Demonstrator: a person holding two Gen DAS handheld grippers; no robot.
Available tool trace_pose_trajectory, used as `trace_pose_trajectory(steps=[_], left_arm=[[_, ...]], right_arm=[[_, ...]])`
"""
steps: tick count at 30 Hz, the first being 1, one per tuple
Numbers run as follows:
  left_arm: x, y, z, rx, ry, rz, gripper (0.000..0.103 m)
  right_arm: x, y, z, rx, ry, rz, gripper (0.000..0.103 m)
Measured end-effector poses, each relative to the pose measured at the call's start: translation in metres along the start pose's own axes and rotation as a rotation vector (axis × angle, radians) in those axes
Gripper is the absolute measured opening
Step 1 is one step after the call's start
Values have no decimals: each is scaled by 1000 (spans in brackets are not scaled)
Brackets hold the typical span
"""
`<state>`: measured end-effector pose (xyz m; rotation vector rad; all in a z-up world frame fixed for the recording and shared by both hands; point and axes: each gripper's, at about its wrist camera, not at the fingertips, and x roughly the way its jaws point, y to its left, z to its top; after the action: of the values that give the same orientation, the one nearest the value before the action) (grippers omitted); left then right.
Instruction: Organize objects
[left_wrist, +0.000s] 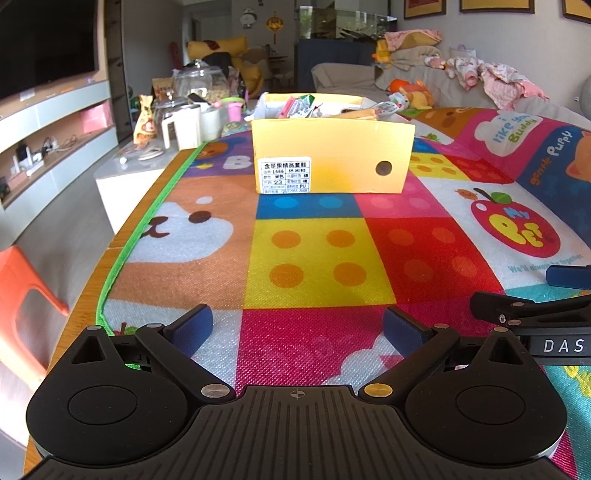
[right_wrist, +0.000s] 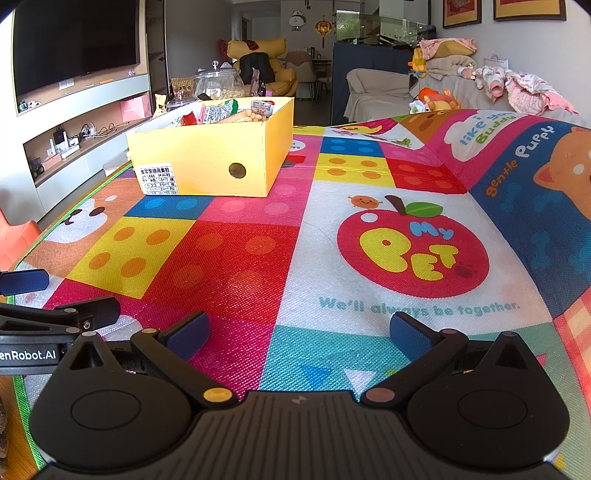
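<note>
**Two empty grippers face a filled yellow box across a play mat**

At the far left, off the mat, a side table (left_wrist: 122, 166) holds a white jug (left_wrist: 183, 125) and a glass jar (left_wrist: 201, 83). The near left shows the left gripper (left_wrist: 298, 325), its blue-padded fingers spread wide with nothing between them, held low over the colourful play mat (left_wrist: 314, 258) that covers the table.

Straight ahead of it, in the middle distance, stands the yellow box (left_wrist: 332, 155), open at the top and holding snack packets (left_wrist: 301, 107) heaped to its rim. A white label and a round hole face the viewer. The packets seem already gathered there, so the tidying looks largely done.

To the right, the right gripper (right_wrist: 299, 328) sits just beside the left one, fingers equally spread and empty, pointed at a red apple picture (right_wrist: 413, 251) on the mat. From this side the box lies far left. No loose item shows on the mat between grippers and box. Far right, a sofa (right_wrist: 461, 92) carries piled clothes.
</note>
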<state>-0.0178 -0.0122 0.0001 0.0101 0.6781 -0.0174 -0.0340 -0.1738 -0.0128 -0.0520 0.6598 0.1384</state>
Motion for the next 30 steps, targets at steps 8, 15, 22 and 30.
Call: trace_pose_trajectory(steps=[8, 15, 22, 30], left_arm=[[0, 0, 0, 2, 1, 1, 101], [0, -1, 1, 3, -1, 0, 101], [0, -1, 1, 5, 0, 6, 101], [1, 0, 1, 0, -1, -1, 101]], right_arm=[[0, -1, 0, 0, 0, 1, 103], [0, -1, 0, 0, 0, 1, 103], [0, 0, 0, -1, 0, 0, 103], [0, -1, 0, -1, 0, 0, 103]])
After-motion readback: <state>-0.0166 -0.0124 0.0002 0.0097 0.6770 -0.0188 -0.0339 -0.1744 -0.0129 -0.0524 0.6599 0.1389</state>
